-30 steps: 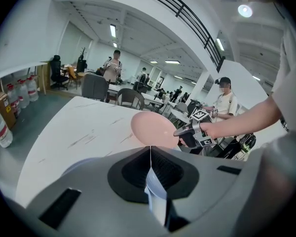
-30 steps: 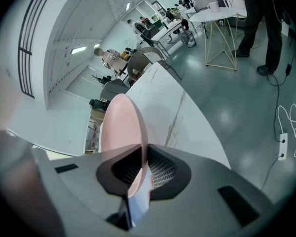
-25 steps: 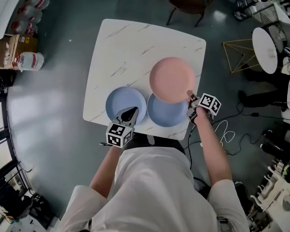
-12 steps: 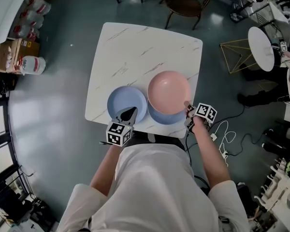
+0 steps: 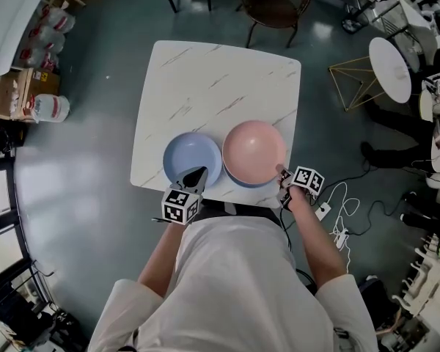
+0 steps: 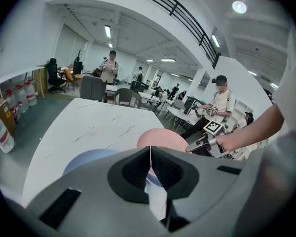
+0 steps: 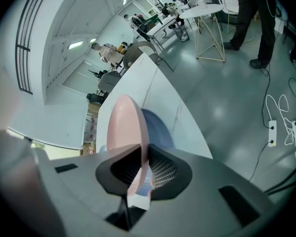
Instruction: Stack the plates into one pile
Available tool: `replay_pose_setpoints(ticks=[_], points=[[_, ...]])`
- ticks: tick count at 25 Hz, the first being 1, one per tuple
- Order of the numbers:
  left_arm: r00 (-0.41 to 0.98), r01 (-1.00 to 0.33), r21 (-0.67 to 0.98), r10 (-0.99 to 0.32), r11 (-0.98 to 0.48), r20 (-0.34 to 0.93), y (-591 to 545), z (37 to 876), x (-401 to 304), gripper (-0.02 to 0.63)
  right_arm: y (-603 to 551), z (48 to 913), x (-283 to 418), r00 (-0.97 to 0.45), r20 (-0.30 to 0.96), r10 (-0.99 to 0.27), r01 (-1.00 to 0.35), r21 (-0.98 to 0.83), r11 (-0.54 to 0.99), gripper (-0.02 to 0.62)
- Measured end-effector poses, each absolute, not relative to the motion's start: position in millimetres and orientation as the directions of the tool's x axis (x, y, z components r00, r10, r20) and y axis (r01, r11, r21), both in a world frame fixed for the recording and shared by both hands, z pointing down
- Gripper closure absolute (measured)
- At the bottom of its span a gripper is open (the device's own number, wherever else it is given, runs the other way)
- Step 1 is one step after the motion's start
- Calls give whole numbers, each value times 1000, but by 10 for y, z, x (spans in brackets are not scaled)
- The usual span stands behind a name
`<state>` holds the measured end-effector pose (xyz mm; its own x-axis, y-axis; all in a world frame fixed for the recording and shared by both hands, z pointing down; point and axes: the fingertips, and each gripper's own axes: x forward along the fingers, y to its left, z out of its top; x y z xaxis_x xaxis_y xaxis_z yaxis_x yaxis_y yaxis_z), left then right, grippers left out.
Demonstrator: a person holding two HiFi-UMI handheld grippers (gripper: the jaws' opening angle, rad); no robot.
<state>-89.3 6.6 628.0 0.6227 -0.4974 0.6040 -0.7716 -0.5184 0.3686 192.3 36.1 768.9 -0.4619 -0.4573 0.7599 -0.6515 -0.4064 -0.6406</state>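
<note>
The right claw [image 7: 144, 149] is opening, with the rim of the pink plate [image 7: 124, 127] between its jaws and slack shown on one side. That plate is laid upon a blue plate [image 7: 159, 128]. The left claw [image 6: 150, 154] is closed on nothing, at the near rim of the second blue plate [image 5: 191, 156], which lies alone on the surface [image 5: 205, 79]. One stacking is judged done and one left. The slack is shown only in the right gripper view, the layout only from above.

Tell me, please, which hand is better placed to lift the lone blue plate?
Probably left: the left gripper sits shut by the blue plate, while the right gripper, jaws opening, straddles the pink plate.
</note>
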Motion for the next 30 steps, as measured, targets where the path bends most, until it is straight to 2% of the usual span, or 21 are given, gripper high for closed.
replay_pose_setpoints(ticks=[13, 23, 30], points=[[626, -765, 379, -463, -520, 628, 175, 6376, -861, 589, 688, 7926, 1944, -456, 794, -402, -661, -605, -444, 535], [634, -757, 394, -440, -521, 636, 204, 6453, -825, 589, 741, 7950, 1845, -428, 855, -292, -805, -508, -308, 534], [637, -757, 408, -439, -510, 634, 217, 6513, -774, 589, 716, 7898, 1950, -368, 881, -296, -885, -430, -180, 456]])
